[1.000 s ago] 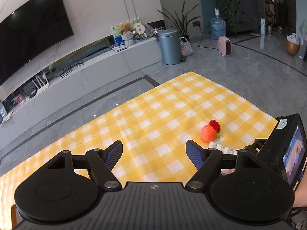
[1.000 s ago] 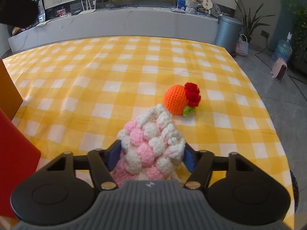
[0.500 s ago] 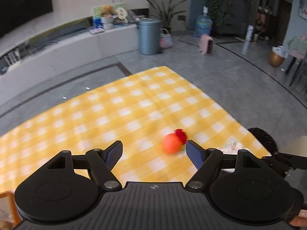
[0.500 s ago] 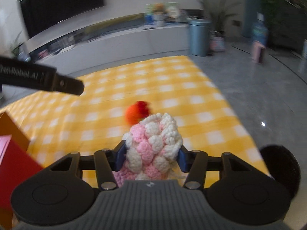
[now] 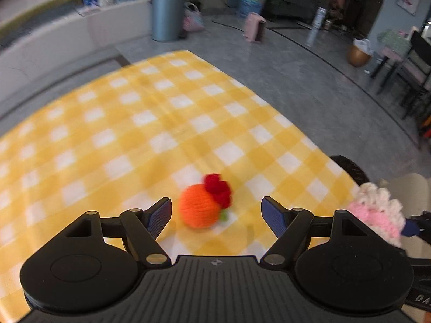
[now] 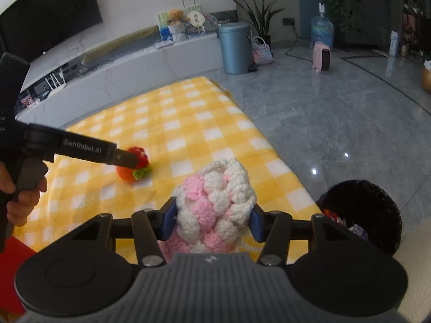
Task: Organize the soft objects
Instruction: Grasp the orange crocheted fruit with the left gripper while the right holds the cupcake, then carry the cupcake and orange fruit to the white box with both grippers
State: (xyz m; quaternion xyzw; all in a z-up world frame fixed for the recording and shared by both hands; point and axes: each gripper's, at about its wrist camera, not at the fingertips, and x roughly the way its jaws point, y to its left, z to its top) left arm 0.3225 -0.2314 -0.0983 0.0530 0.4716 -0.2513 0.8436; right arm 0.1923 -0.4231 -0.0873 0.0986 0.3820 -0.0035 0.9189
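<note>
- The left gripper (image 5: pixel 216 212) hung with its jaws spread wide and nothing pinched, its blue pads (image 5: pixel 160 216) to either side of the orange crocheted ball (image 5: pixel 199 210), neither touching it.
- That ball, topped with a red flower and a green leaf, lay on the yellow checked tablecloth (image 5: pixel 129 123), near the cloth's right edge.
- The right gripper (image 6: pixel 212 218) was clamped on a pink-and-white crocheted piece (image 6: pixel 215 202), held above the cloth's near right corner.
- A black mesh bin (image 6: pixel 361 212) stood on the floor just off that corner.
</note>
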